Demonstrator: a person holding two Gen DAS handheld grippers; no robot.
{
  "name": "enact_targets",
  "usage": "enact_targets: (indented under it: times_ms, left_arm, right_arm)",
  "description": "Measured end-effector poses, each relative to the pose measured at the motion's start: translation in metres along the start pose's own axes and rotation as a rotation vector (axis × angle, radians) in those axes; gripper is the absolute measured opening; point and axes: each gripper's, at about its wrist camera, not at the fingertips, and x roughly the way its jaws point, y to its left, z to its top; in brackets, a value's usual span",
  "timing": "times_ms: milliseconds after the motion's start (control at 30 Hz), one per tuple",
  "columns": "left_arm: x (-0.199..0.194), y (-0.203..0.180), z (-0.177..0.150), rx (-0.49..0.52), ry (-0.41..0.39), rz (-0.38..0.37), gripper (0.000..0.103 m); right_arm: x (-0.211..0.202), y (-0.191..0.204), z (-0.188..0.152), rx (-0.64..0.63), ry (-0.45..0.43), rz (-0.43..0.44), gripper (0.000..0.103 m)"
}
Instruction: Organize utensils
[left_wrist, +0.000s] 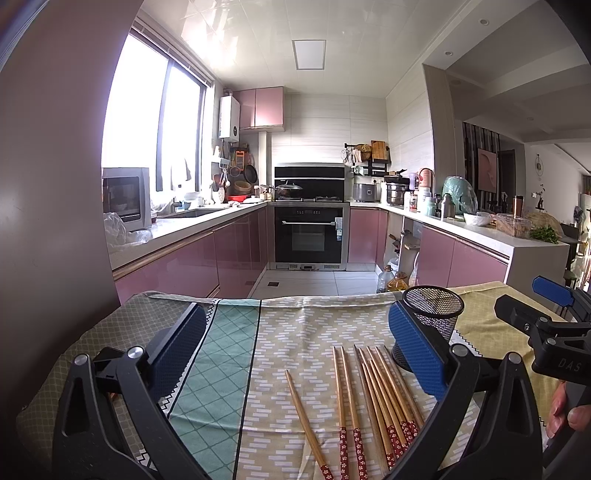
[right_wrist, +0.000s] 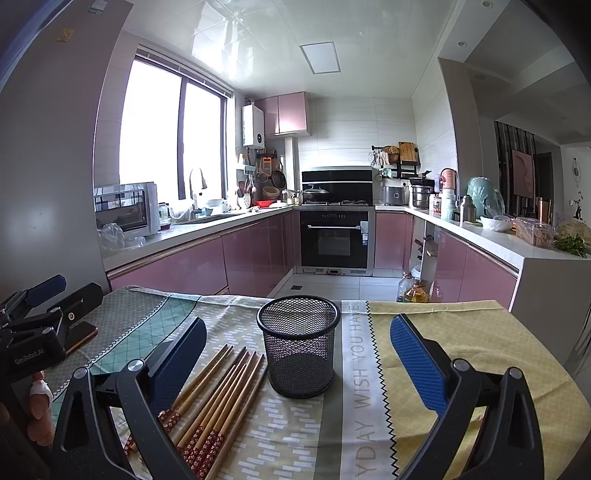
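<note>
Left tool (left_wrist: 295, 350): spread wide, empty, above the chopsticks (left_wrist: 373, 402)
Right tool (right_wrist: 299, 354): spread wide, empty, facing the mesh cup (right_wrist: 298, 354)
Chopsticks: all flat on the worktop (right_wrist: 461, 332), left of cup
Cup: looks empty
Progress: not begun, every stick left to load

Both wrist views look low across the table (left_wrist: 295, 332), sharing the kitchen beyond.

Between my right gripper's (right_wrist: 298, 354) wide-spread blue pads stands an empty black wire-mesh cup (right_wrist: 298, 347), upright on the patchwork tablecloth (right_wrist: 436, 325). A bunch of wooden chopsticks with red flowered ends (right_wrist: 214, 398) lies just left of it, by my left pad. My other gripper (right_wrist: 44, 314) shows far left.
</note>
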Motion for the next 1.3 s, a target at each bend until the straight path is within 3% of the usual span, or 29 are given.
enact_targets:
  times_ms: [1300]
  left_arm:
    - [0.0027,-0.0031,-0.0046,0.005,0.005,0.001,0.097]
  right_arm:
    - [0.0048,-0.0043,0.0019,0.012,0.015,0.020,0.097]
